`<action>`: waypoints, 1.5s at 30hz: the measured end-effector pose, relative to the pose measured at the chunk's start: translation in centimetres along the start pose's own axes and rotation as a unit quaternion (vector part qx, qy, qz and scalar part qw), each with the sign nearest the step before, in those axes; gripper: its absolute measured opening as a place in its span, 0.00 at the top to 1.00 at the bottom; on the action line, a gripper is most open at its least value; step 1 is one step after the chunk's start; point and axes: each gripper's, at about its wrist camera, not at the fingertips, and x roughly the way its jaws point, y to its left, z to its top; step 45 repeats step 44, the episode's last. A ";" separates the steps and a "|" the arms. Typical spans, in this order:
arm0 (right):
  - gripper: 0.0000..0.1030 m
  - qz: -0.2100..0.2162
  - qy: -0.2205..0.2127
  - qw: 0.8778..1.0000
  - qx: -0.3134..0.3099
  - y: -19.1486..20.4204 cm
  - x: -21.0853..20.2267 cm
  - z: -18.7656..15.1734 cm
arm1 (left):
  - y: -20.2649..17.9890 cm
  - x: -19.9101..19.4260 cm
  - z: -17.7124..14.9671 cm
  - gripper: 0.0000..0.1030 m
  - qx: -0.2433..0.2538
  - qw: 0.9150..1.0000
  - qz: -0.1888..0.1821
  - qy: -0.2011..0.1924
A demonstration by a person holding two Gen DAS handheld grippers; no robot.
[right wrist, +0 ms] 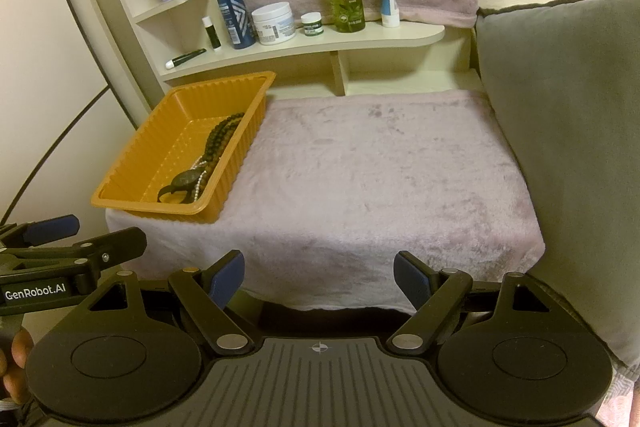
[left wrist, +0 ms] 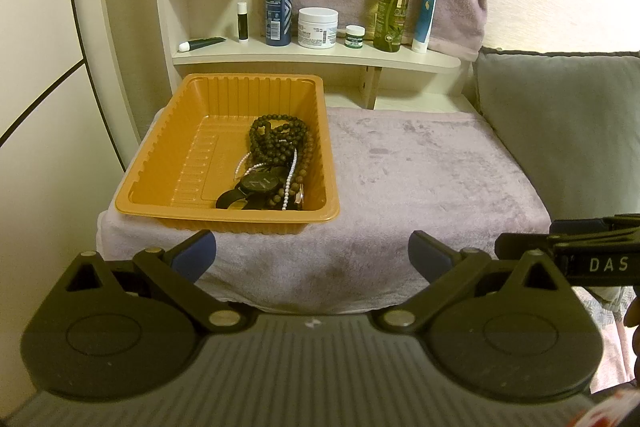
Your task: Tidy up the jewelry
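Towel-covered table [right wrist: 380, 167] below toiletry shelf [left wrist: 320, 57] | orange tray [left wrist: 160, 163] on its left — beads [left wrist: 276, 135], pearls, watch [left wrist: 256, 185] inside | left tool [left wrist: 312, 255], right tool [right wrist: 319, 277] — both spread wide, empty

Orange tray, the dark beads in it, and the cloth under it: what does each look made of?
Orange tray: thin moulded plastic, going by its ribbed walls and slight sheen. Dark beads: matte brown-black rounds, probably wood, though stone cannot be ruled out. Cloth: plush fleece or towel, mauve-grey, with a nap that shows brush marks.
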 end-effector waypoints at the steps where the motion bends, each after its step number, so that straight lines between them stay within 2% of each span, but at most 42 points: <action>1: 0.21 0.000 0.000 1.000 0.000 0.0 0.0 0.0 | 0.0 0.0 0.0 0.01 0.000 1.000 0.000 0.000; 45: 0.21 -0.002 -0.001 1.000 0.002 0.4 0.0 -0.2 | 0.2 -0.1 0.0 0.01 -0.014 1.000 -0.004 -0.003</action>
